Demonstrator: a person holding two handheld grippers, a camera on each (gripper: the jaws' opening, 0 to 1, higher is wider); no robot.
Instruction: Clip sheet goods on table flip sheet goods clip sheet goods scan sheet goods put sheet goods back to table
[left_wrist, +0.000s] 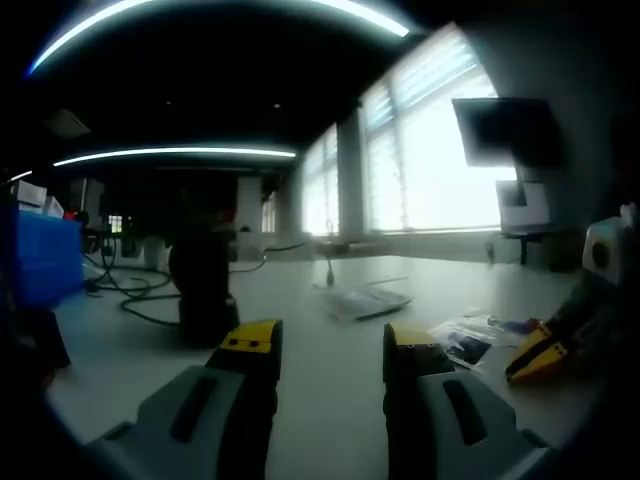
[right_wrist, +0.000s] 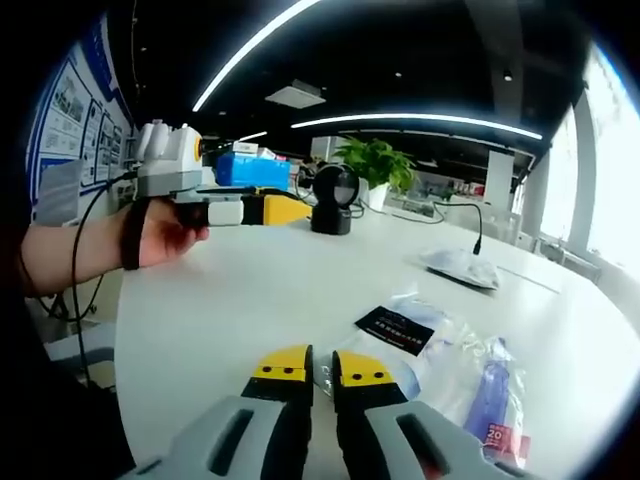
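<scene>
We can read little here. On the red label at the foot of the clear packet (right_wrist: 497, 400) holding a purple item, we make out "20". The black card (right_wrist: 394, 329) carries white print too small for us to read, and the wall posters (right_wrist: 72, 115) are blurred.

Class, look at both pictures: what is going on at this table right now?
A person holds a two-jaw gripper in each hand over a white table. The right gripper, jaws nearly closed and empty, sits just short of the plastic-wrapped sheet goods lying flat. The left gripper, jaws open, is raised near the black scanner. Nothing is clipped yet.
</scene>
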